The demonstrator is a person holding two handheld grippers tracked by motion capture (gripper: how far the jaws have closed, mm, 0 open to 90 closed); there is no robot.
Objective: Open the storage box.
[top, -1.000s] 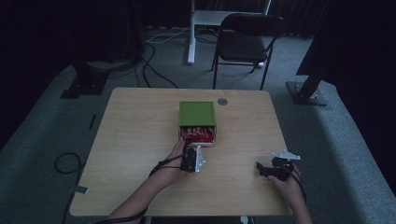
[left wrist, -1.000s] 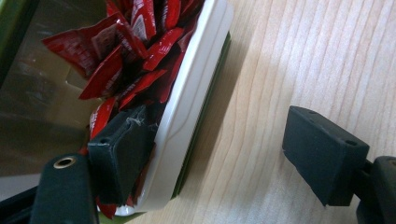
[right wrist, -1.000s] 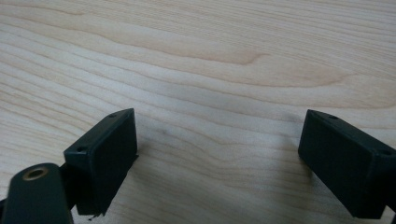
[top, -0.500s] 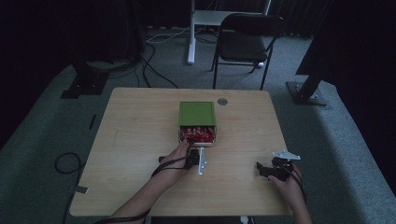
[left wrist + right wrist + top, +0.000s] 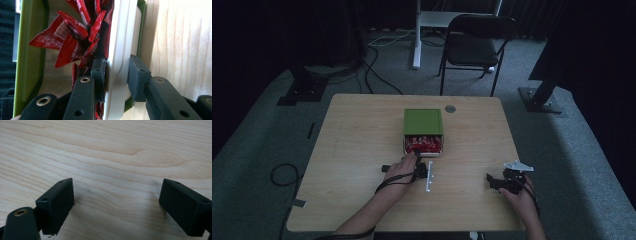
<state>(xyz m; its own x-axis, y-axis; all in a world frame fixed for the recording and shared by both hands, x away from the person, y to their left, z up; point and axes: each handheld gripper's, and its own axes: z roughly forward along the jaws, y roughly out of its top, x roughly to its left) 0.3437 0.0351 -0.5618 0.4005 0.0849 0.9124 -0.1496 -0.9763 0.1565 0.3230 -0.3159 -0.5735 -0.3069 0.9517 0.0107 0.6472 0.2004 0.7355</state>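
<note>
High view: green box [image 5: 423, 121] sits mid-table [image 5: 352, 150], its white drawer [image 5: 424, 148] pulled out toward you, red packets [image 5: 424, 144] inside. Your left gripper [image 5: 419, 169] is at the drawer's near edge, left hand [image 5: 402, 170] just behind it. A grey strip [image 5: 429, 176] lies on the table just near-side of the drawer, beside that gripper. Your right gripper [image 5: 499, 183] is well off to the right of the box, near the table's front edge, resting low over bare wood in your right hand [image 5: 521, 192]. A small grey disc [image 5: 450, 108] sits on the table just past the box's far right corner. A chair [image 5: 474, 42] stands beyond the table.

Left gripper view: your left gripper [image 5: 117, 75] is pinching the drawer's white front wall [image 5: 120, 50]. One jaw is inside the drawer, up against the packets [image 5: 72, 37]; the other is outside, on the wood side. Both pads touch the wall, so the gap is only wall-thick. Green box shell [image 5: 27, 50] shows along the far side of the drawer.

Right gripper view: your right gripper [image 5: 116, 200] has its jaws spread wide, nothing between them, only table [image 5: 105, 152] grain. The tips look to be at or just above the surface; contact can't be told.
</note>
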